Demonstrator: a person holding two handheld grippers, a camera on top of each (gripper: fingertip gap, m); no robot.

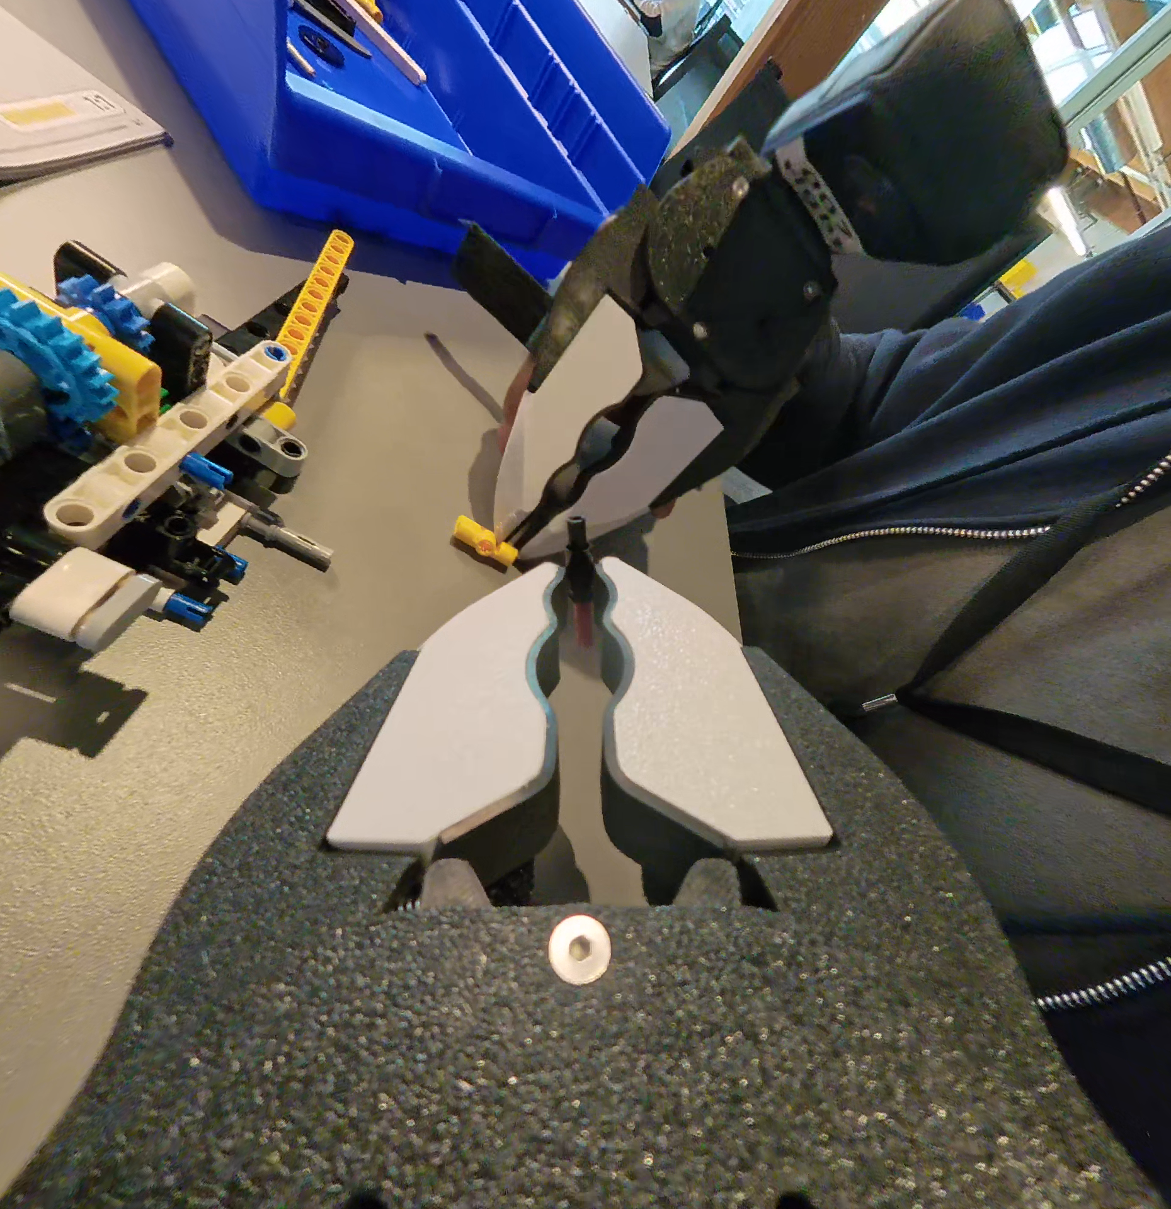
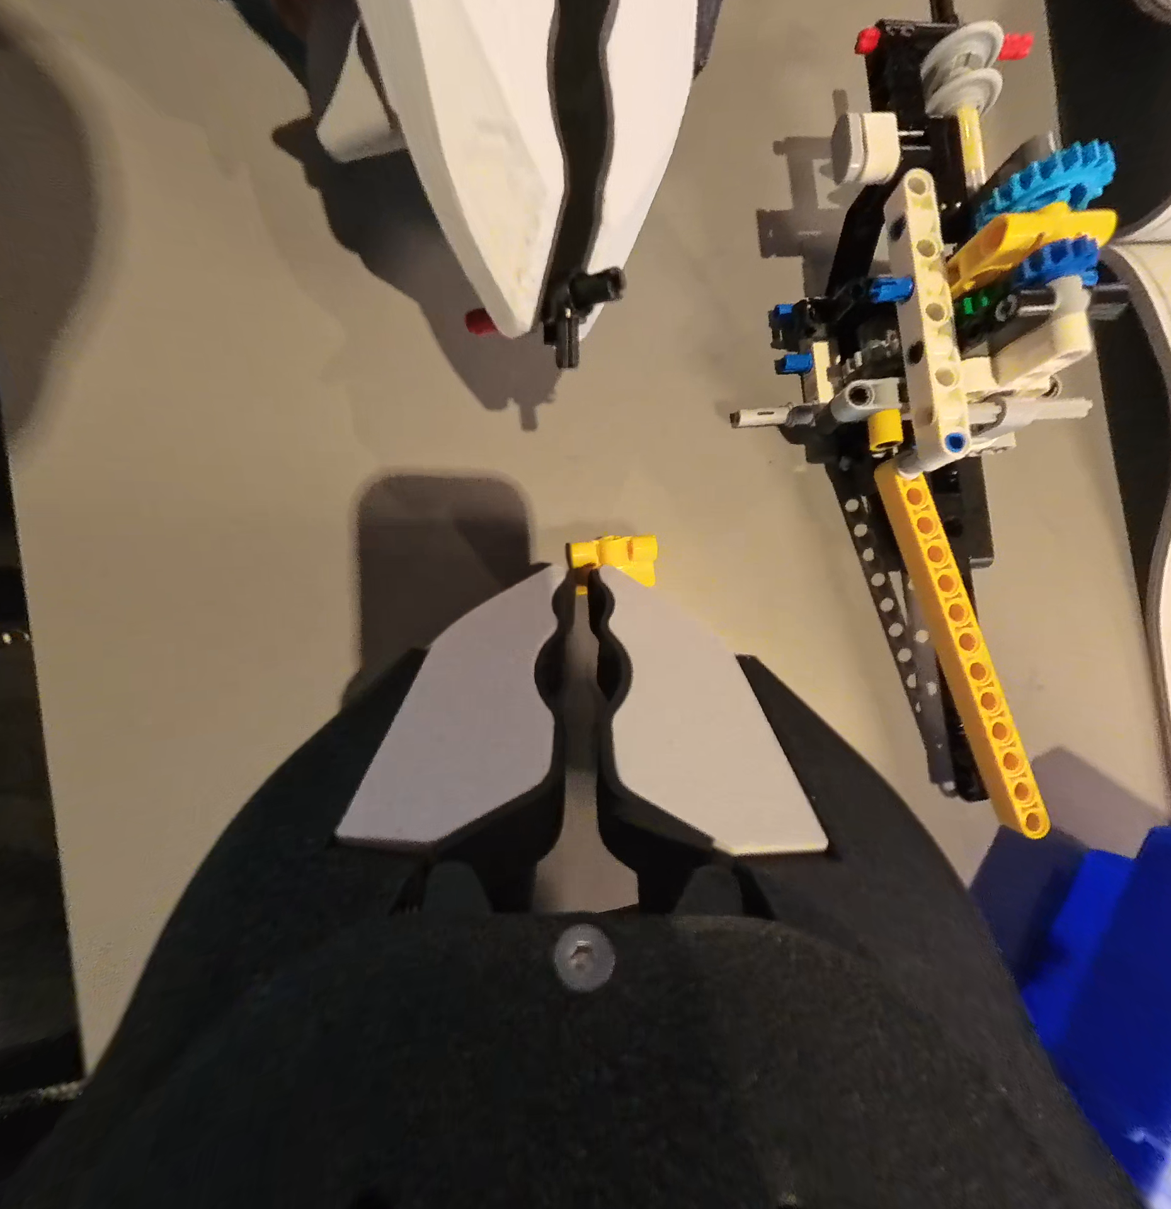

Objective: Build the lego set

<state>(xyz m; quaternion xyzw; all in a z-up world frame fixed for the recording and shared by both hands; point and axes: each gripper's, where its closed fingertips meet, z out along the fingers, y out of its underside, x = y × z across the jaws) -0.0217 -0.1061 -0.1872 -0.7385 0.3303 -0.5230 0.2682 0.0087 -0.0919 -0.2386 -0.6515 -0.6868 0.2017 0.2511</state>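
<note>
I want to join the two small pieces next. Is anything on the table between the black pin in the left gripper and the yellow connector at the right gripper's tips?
Nothing visible: only bare grey table separates the black pin from the small yellow connector. The partly built model stands off to one side.

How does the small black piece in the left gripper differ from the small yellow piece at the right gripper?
The black pin piece is dark and slim; the yellow connector is bright and stubbier. The black one is held above the table; the yellow one lies on it. Both are small and are pinched at fingertips, by the left gripper and right gripper.
</note>
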